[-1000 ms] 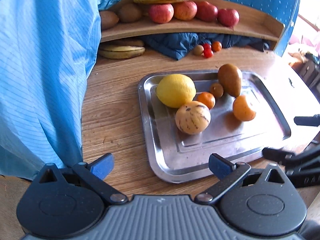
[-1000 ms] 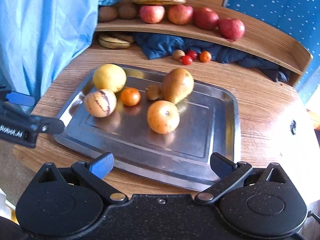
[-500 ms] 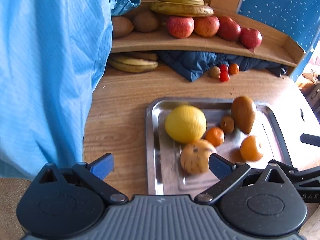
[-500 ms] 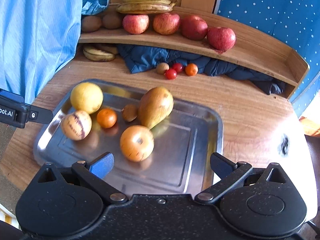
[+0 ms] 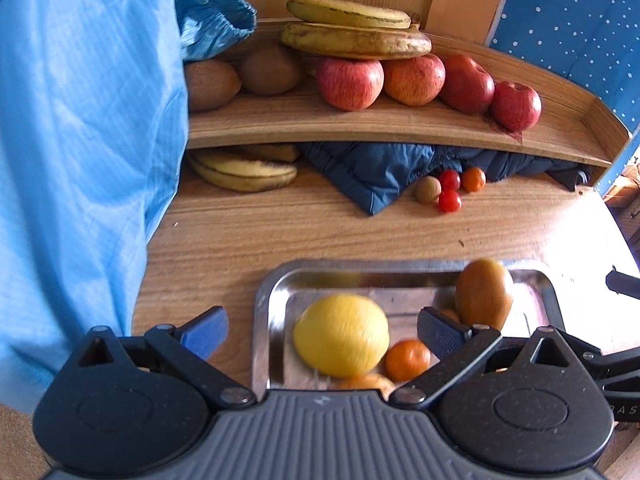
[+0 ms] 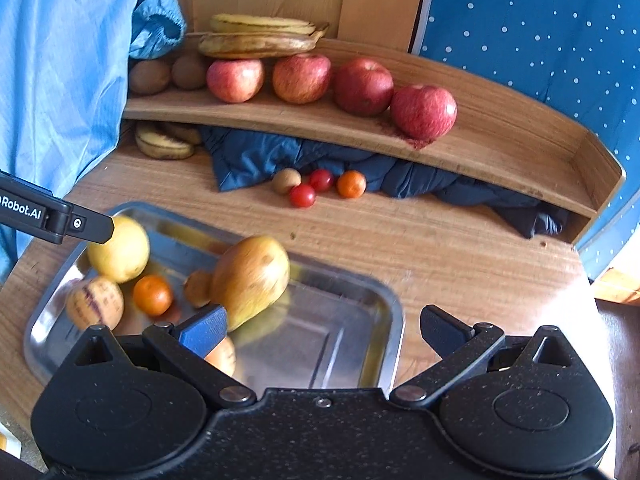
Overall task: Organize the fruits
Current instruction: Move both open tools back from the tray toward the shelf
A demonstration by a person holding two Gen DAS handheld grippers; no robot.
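Both grippers have drawn back and tilted up since a moment ago, so the tray [image 6: 384,312] now sits low in each view. Left gripper [image 5: 320,330] and right gripper [image 6: 322,326] hover over its near edge, jaws spread wide, holding nothing. On the tray's left lie a yellow lemon [image 5: 342,334], a small orange [image 6: 152,294], a striped melon [image 6: 94,302] and a brownish pear [image 6: 250,276]. Apples [image 6: 362,86] line the far shelf [image 6: 500,136].
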